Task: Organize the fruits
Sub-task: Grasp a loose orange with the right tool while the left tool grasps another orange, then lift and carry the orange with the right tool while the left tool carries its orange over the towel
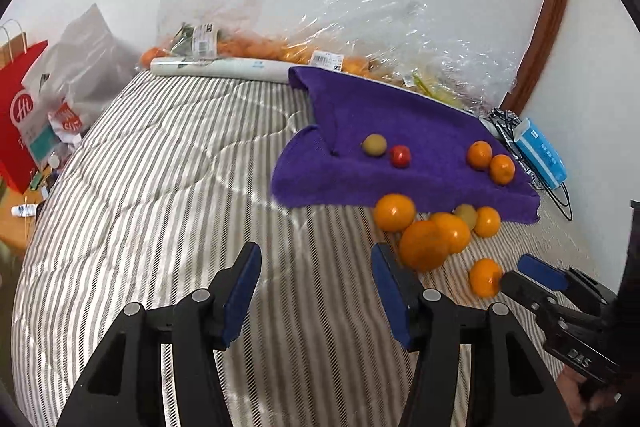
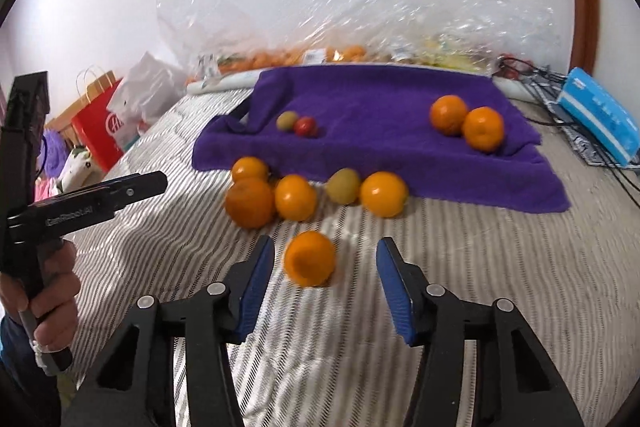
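A purple towel [image 2: 380, 115] [image 1: 400, 131] lies on a striped bed. On it sit a green fruit [image 2: 287, 120], a red tomato [image 2: 305, 126] and two oranges [image 2: 466, 121] [image 1: 490, 161]. In front of the towel lies a cluster of oranges [image 2: 272, 193] [image 1: 424, 231] with a green fruit [image 2: 343, 185]. One lone orange [image 2: 310, 259] [image 1: 485, 277] lies nearer, between the open jaws of my right gripper [image 2: 326, 267], untouched. My left gripper [image 1: 316, 279] is open and empty over bare bedding, left of the cluster.
Clear plastic bags of oranges [image 1: 280, 39] and a white roll [image 1: 224, 69] line the wall behind the towel. A blue box [image 2: 600, 115] and cables lie at right. A red paper bag [image 1: 20, 115] and white bags stand left of the bed.
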